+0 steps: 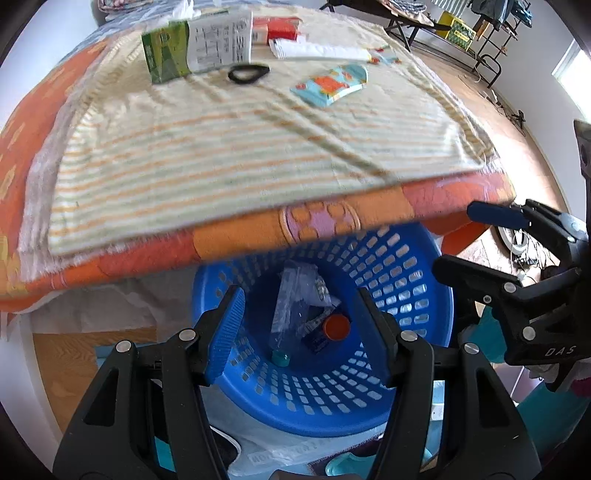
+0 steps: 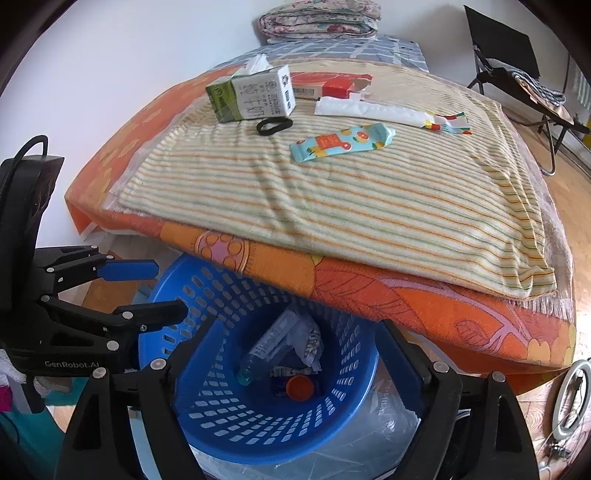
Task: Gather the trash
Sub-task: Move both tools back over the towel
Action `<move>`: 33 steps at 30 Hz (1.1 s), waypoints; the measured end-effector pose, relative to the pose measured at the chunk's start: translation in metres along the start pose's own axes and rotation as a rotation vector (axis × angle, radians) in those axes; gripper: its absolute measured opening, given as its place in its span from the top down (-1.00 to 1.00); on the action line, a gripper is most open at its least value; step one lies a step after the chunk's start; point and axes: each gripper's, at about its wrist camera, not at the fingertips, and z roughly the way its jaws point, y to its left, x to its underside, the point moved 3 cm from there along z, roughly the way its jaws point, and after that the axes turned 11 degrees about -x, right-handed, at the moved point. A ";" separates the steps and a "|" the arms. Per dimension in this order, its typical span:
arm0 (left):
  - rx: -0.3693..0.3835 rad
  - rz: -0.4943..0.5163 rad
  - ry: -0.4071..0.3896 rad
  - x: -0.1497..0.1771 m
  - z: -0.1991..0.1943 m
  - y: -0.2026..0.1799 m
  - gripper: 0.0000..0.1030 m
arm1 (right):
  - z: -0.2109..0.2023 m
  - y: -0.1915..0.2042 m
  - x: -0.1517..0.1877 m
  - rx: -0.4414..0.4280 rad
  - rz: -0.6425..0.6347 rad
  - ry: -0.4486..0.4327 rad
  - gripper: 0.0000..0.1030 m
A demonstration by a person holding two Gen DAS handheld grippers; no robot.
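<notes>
A blue perforated basket (image 1: 413,332) (image 2: 207,413) stands below the bed's front edge. Inside lie a clear plastic bottle (image 1: 291,306) (image 2: 269,347) and an orange cap (image 1: 337,327) (image 2: 300,387). On the striped towel (image 2: 332,206) lie a green-white carton (image 1: 199,40) (image 2: 251,94), a black hair tie (image 1: 248,74) (image 2: 273,125), a teal wrapper (image 1: 330,85) (image 2: 341,142), a white wrapper (image 1: 321,51) (image 2: 373,109) and a red box (image 1: 282,29) (image 2: 332,85). My left gripper (image 1: 299,332) (image 2: 162,291) is open and empty over the basket. My right gripper (image 2: 295,354) (image 1: 469,240) is open and empty over it too.
An orange patterned bedspread (image 2: 443,295) hangs over the bed's edge above the basket. Folded quilts (image 2: 321,18) sit at the far end by the white wall. A black folding chair (image 2: 517,74) stands at the right on the wooden floor. A ring light (image 2: 569,402) lies at the lower right.
</notes>
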 end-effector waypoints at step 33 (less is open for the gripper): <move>0.008 -0.187 -0.094 -0.151 0.020 0.063 -0.04 | 0.001 -0.090 -0.120 -0.015 0.256 -0.161 -0.39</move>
